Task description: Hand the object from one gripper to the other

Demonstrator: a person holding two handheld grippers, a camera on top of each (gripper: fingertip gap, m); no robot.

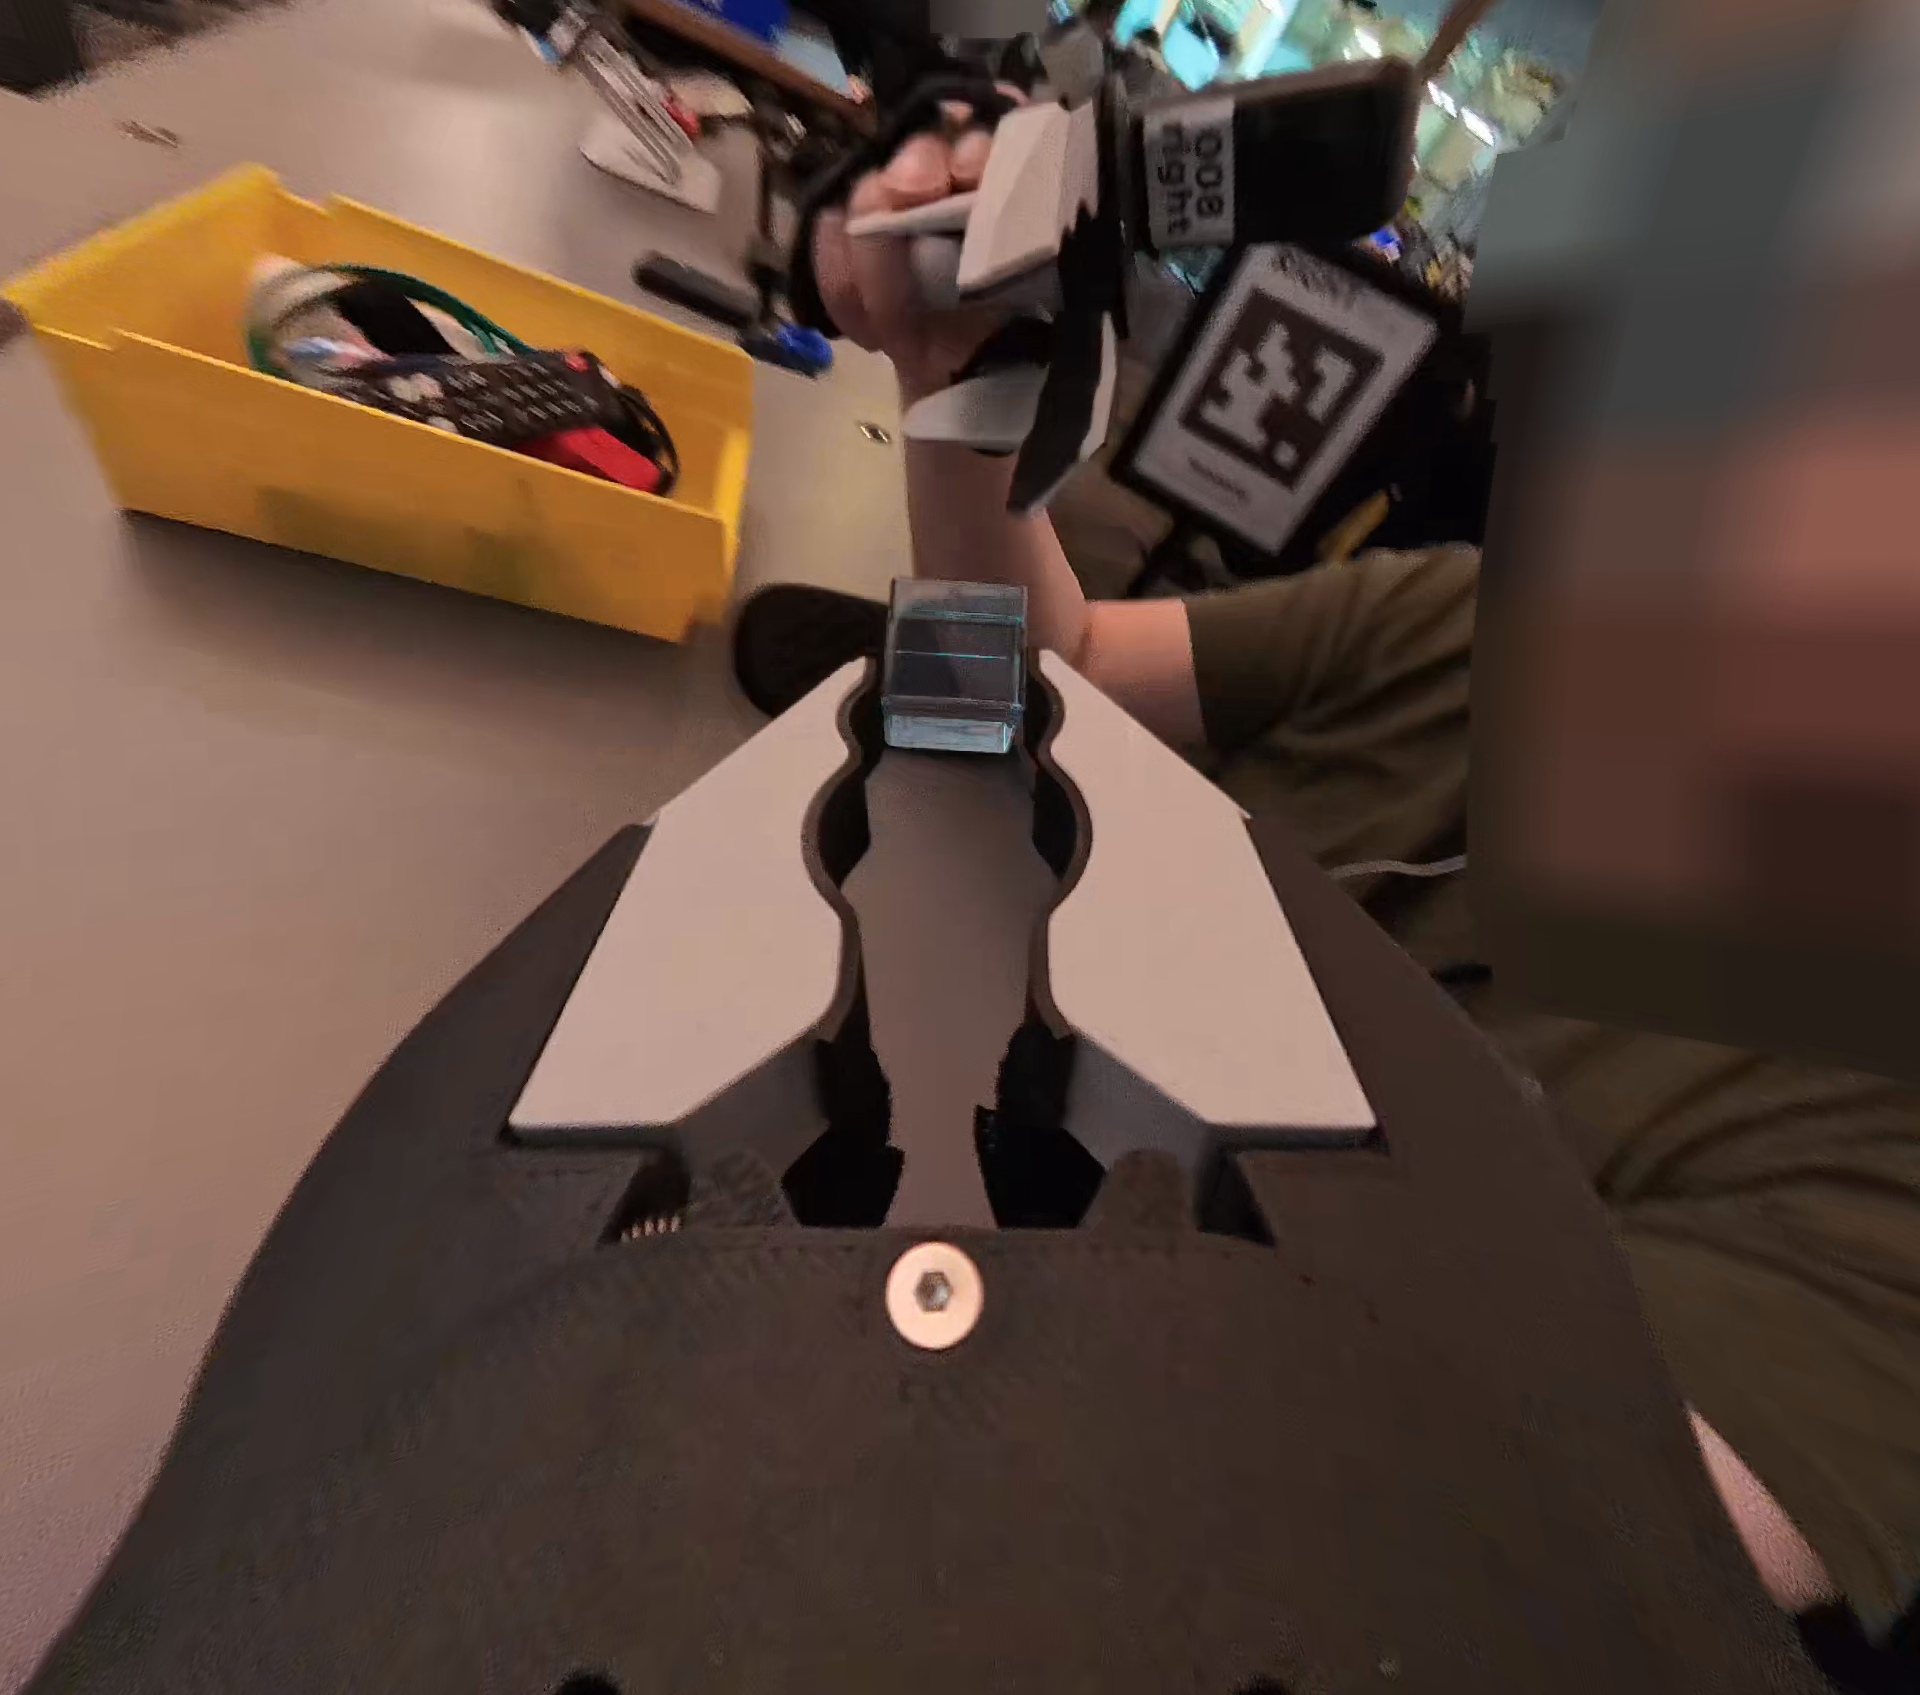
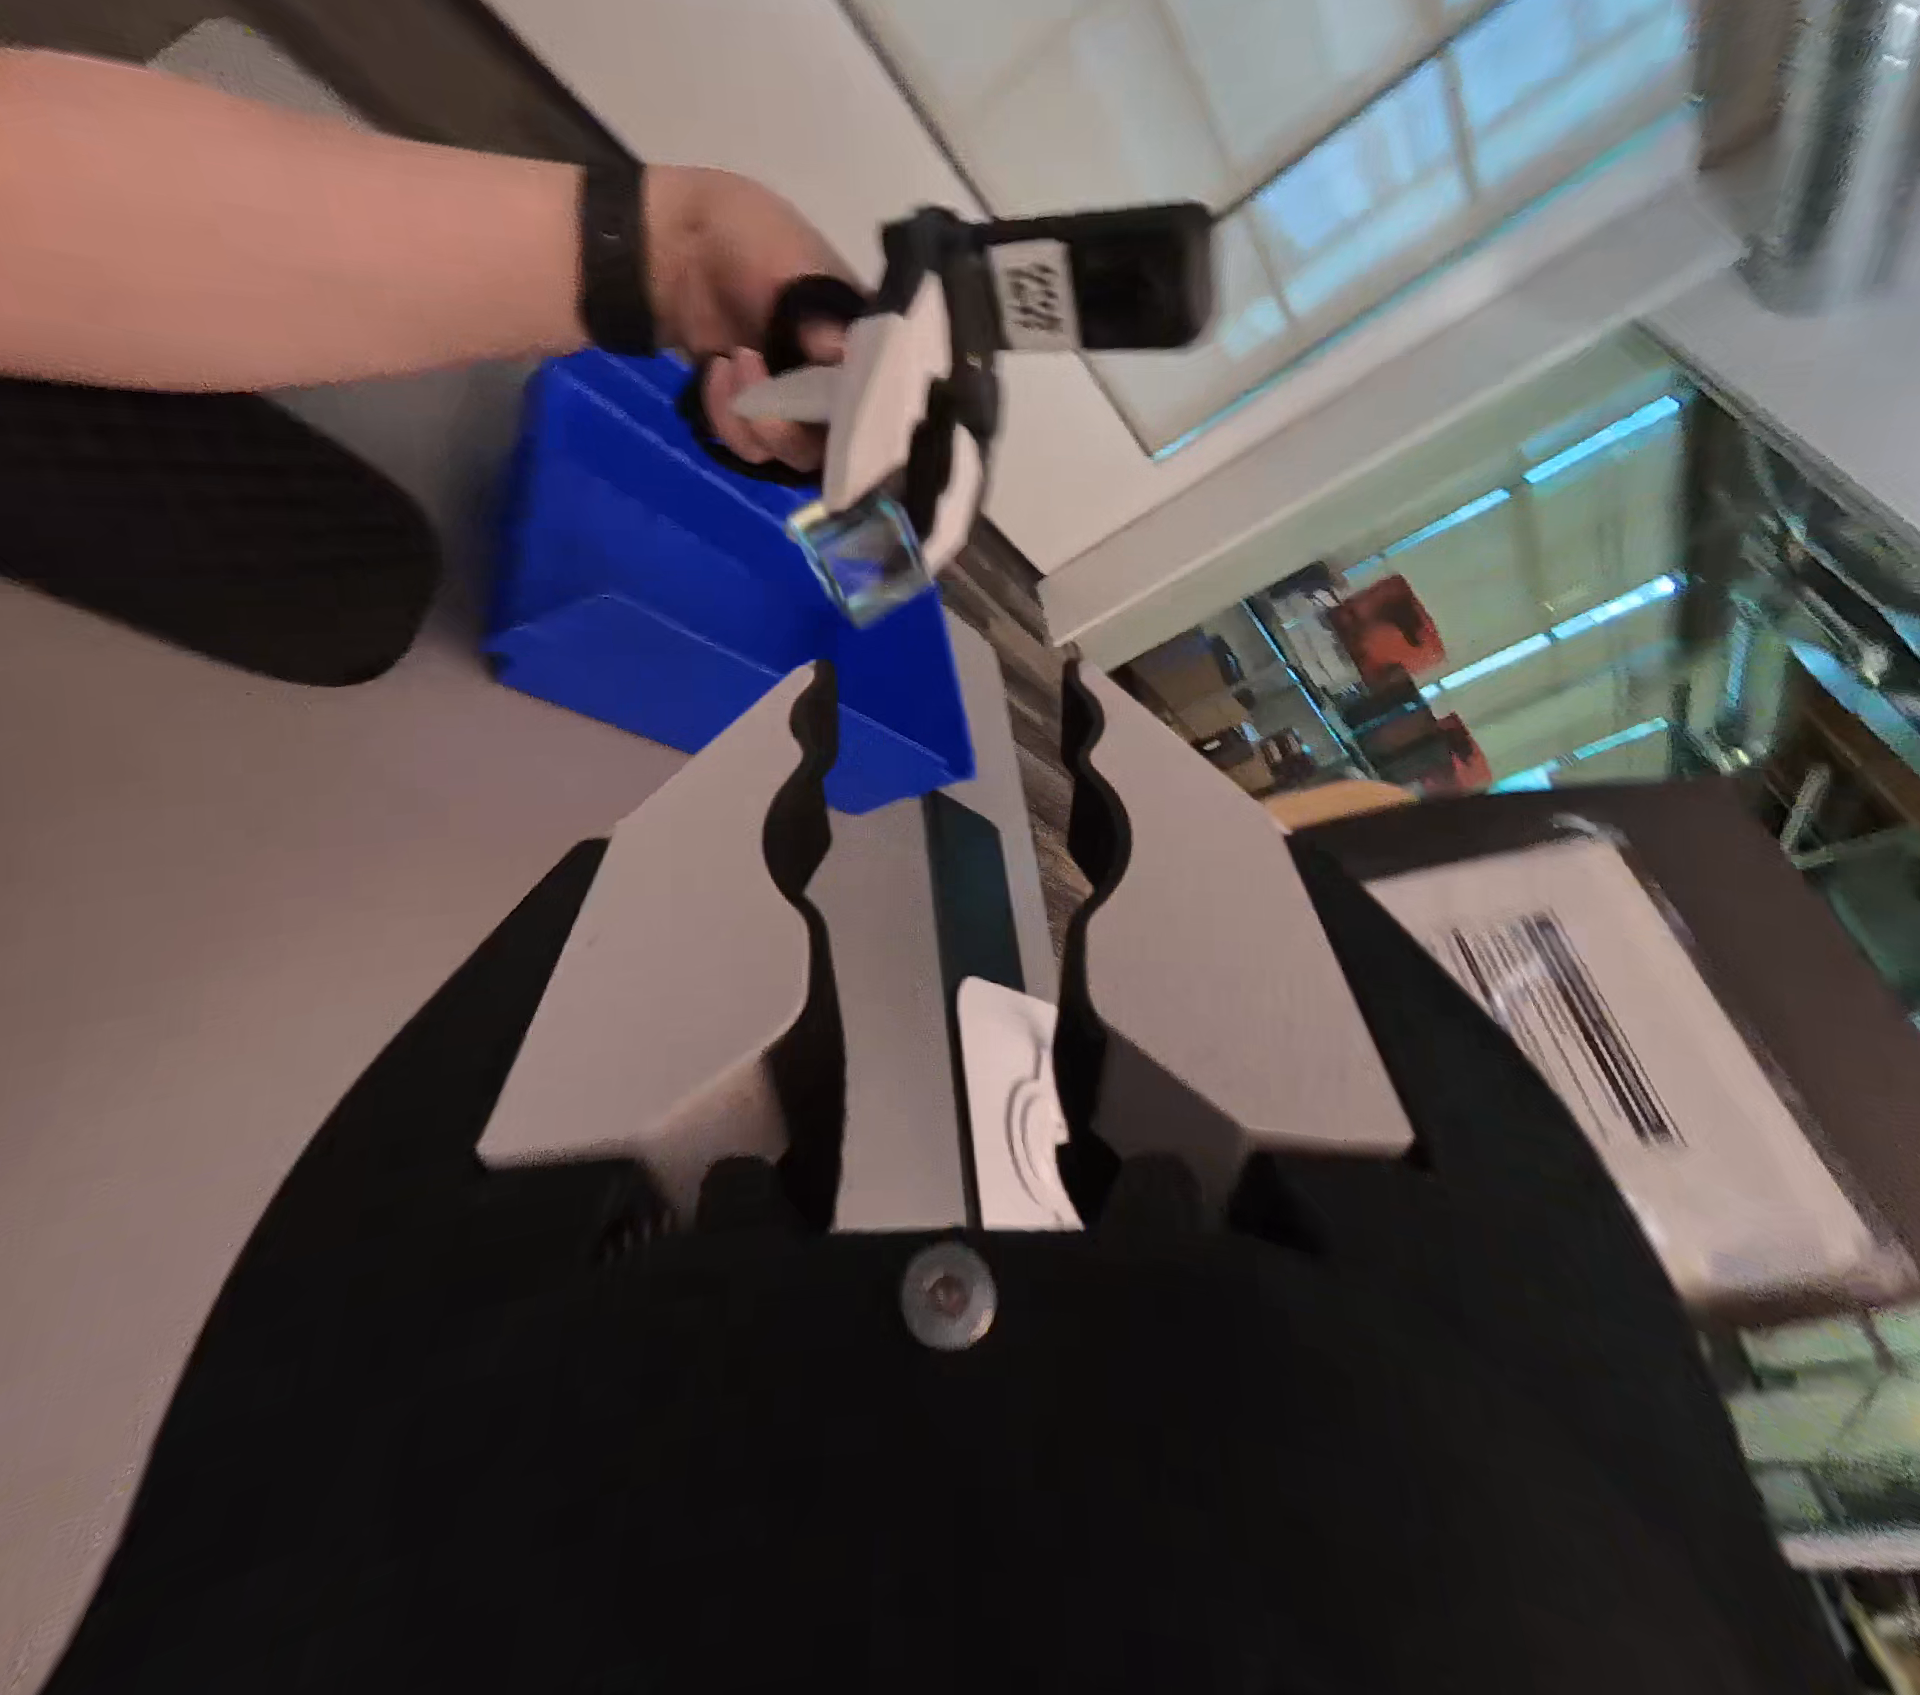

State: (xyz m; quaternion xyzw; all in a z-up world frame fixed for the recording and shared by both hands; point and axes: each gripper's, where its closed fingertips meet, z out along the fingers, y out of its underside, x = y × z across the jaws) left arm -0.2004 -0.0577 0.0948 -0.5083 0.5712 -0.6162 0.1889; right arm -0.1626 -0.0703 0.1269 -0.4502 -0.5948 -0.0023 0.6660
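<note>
The clear cube sits mid-frame, pinched between the tips of your left gripper. Your right gripper has its fingers spread with nothing between them, just below the cube. A yellow bin sits on the grey table at left.

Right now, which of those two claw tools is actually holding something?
The left gripper is: a small clear cube sits pinched between its fingertips. The right gripper is open, with nothing between its fingers.
</note>
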